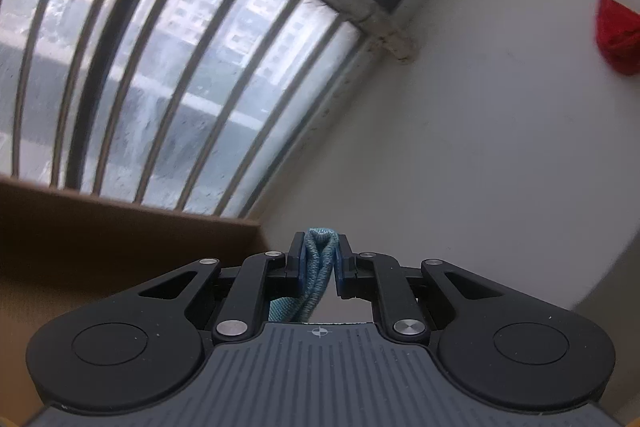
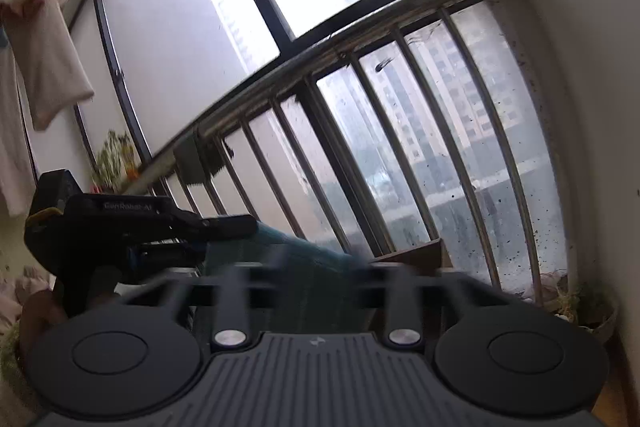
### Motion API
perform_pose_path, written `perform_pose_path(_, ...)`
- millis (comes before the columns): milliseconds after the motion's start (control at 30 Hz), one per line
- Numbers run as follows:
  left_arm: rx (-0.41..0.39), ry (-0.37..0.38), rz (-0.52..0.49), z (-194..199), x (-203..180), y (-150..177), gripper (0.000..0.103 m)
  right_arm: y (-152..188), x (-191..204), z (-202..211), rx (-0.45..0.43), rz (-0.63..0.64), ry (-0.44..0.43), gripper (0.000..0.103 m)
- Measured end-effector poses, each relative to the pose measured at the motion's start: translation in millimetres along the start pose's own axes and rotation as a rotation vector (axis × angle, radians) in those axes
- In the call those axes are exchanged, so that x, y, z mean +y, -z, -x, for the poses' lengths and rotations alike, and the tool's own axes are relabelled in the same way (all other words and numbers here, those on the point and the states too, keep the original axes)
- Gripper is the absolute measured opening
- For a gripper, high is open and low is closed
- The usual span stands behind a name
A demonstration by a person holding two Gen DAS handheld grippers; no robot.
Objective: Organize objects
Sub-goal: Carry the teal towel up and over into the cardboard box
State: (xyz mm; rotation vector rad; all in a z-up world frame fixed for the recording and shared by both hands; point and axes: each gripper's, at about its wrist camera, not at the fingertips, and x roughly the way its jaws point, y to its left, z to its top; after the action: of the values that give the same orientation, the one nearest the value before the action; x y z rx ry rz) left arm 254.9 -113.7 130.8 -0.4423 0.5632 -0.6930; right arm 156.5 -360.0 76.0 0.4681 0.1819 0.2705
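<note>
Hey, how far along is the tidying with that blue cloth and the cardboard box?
Done: nothing visibly; neither view shows the inside of the cardboard box. In hand: the left gripper is shut on a fold of the blue cloth, held up in front of the window bars. The right gripper is blurred, its jaws apart, with cloth in front of it. Left: probably getting the cloth into the box.

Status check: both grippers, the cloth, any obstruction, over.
Left gripper shut on blue cloth. Right gripper open, blurred. Cardboard box beside left gripper; nothing blocking seen.
</note>
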Motion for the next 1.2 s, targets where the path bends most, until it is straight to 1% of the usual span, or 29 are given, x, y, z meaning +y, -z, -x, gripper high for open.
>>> perform_pose_path(67,-0.022,0.035,-0.05,15,-16,-5,0.012,6,-10,12,-0.046,-0.017,-0.048,0.095)
perform_pose_path(167,-0.055,0.113,-0.117,44,-44,-9,0.012,10,-22,27,-0.087,-0.06,-0.159,0.103)
perform_pose_path(267,-0.099,0.201,-0.177,74,-72,-12,0.012,14,-33,44,-0.149,-0.117,-0.292,0.103)
perform_pose_path(333,-0.114,0.256,-0.191,86,-85,-12,0.012,16,-37,50,-0.178,-0.155,-0.363,0.103)
perform_pose_path(433,-0.123,0.284,-0.186,95,-94,-6,0.012,17,-38,57,-0.209,-0.207,-0.457,0.103)
perform_pose_path(533,-0.095,0.298,-0.15,100,-93,7,0.012,18,-35,66,-0.254,-0.233,-0.556,0.103)
perform_pose_path(567,-0.086,0.305,-0.134,97,-90,6,0.012,19,-34,71,-0.269,-0.237,-0.587,0.103)
perform_pose_path(633,-0.074,0.316,-0.118,101,-89,10,0.012,18,-29,79,-0.284,-0.235,-0.64,0.092)
perform_pose_path(667,-0.075,0.317,-0.12,103,-90,12,0.012,17,-26,83,-0.287,-0.225,-0.649,0.073)
perform_pose_path(700,-0.077,0.315,-0.12,108,-91,12,0.012,16,-21,86,-0.277,-0.21,-0.64,0.059)
perform_pose_path(733,-0.078,0.318,-0.122,109,-91,13,0.012,15,-16,89,-0.265,-0.195,-0.623,0.058)
perform_pose_path(767,-0.082,0.32,-0.122,110,-91,14,0.012,14,-12,91,-0.259,-0.177,-0.61,0.052)
perform_pose_path(800,-0.088,0.318,-0.124,113,-90,15,0.012,13,-8,93,-0.257,-0.157,-0.601,0.039)
perform_pose_path(867,-0.11,0.3,-0.14,117,-90,16,0.012,11,-1,98,-0.249,-0.123,-0.574,0.023)
perform_pose_path(967,-0.15,0.234,-0.179,117,-87,16,0.012,6,8,101,-0.259,-0.071,-0.518,0.018)
perform_pose_path(1067,-0.195,0.131,-0.213,108,-78,16,0.012,-3,18,97,-0.246,-0.004,-0.448,0.016)
perform_pose_path(1133,-0.207,0.071,-0.202,95,-66,15,0.012,-9,25,88,-0.217,0.051,-0.396,0.014)
perform_pose_path(1200,-0.215,0.019,-0.183,80,-53,15,0.012,-13,32,72,-0.174,0.125,-0.322,0.014)
